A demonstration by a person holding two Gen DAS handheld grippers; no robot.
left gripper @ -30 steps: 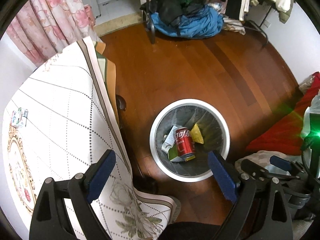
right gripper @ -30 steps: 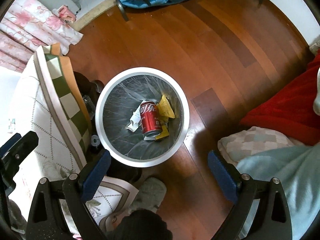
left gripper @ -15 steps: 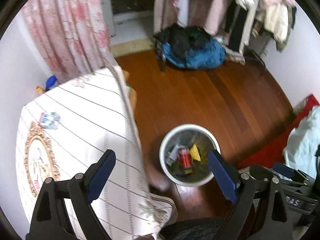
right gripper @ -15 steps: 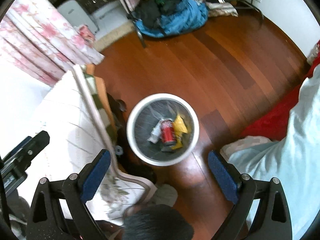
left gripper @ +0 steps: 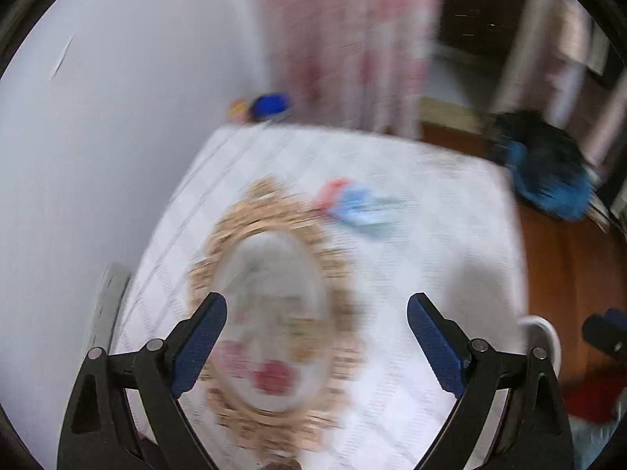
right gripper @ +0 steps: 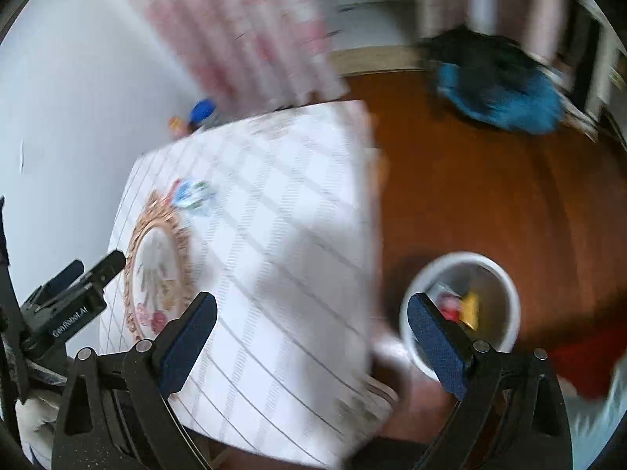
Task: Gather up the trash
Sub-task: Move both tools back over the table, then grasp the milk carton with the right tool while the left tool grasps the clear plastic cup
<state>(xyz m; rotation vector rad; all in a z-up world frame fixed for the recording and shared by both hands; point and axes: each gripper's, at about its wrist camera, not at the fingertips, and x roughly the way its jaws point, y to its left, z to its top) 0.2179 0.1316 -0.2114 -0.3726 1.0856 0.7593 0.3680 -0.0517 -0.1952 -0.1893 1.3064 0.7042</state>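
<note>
A small blue, white and red wrapper [left gripper: 358, 205] lies on the white tablecloth [left gripper: 431, 274], beyond the gold oval print [left gripper: 274, 337]; it also shows in the right wrist view [right gripper: 192, 192]. My left gripper [left gripper: 315, 346] is open and empty above the table, near the oval. My right gripper [right gripper: 311, 337] is open and empty over the table's right edge. The white trash bin [right gripper: 505, 286] stands on the floor at the right, with a red can and yellow wrapper inside. Both views are blurred.
A white wall [left gripper: 117, 117] runs along the table's left. A floral curtain [left gripper: 352, 39] hangs behind it. A blue and black clothes pile [right gripper: 497, 86] lies on the wooden floor [right gripper: 490, 196]. A blue-capped item [left gripper: 270, 103] sits behind the table.
Both grippers have swung up and left, away from the bin and toward the table. The wrapper on the tablecloth is now ahead of the left gripper. Both stay open.
</note>
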